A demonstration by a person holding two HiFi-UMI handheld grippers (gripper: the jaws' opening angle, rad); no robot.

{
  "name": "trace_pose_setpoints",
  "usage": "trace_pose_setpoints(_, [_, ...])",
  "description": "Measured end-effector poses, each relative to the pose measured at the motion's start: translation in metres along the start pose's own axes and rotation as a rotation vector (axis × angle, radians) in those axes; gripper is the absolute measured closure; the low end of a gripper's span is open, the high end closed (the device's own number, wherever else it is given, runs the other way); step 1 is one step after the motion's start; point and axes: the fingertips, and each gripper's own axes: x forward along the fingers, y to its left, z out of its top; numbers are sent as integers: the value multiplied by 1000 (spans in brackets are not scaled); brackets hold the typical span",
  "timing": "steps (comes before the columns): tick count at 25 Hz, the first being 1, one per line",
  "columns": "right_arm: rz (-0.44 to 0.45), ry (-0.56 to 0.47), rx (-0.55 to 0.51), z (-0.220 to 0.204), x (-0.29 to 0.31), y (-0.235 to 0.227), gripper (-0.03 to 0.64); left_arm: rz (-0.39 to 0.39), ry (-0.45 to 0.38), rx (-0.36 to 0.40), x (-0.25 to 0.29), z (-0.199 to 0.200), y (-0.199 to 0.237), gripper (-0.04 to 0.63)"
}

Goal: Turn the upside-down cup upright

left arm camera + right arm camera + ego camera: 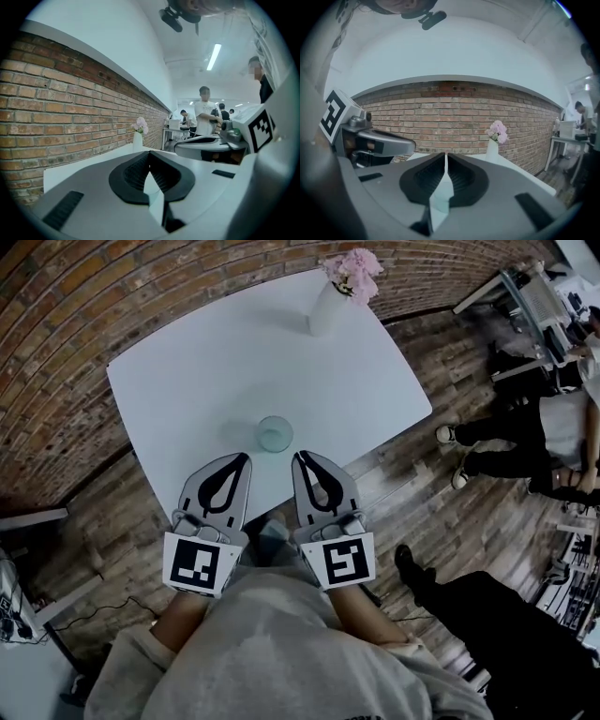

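Note:
A small clear glass cup (275,433) stands on the white table (206,371) near its front edge; I cannot tell from above which way up it is. My left gripper (246,457) hangs just short of the cup to its left, jaws shut with nothing between them. To the cup's right and equally close is my right gripper (297,455), also shut and empty. In the left gripper view the closed tips (149,154) point over the table toward the brick wall. The right gripper (446,154) shows the same closed tips. The cup is hidden in both gripper views.
A white vase with pink flowers (342,287) stands at the table's far corner, also seen as the vase (138,138) and the vase (494,140). A brick wall (56,343) runs behind the table. People (525,442) sit and stand to the right on the wooden floor.

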Motion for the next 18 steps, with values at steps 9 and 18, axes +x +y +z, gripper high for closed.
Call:
trace_pose_setpoints(9, [19, 30, -2, -23, 15, -1, 545, 8, 23, -2, 10, -11, 7, 586])
trace_pose_setpoints(18, [38, 65, 4, -43, 23, 2, 502, -6, 66, -2, 19, -25, 8, 586])
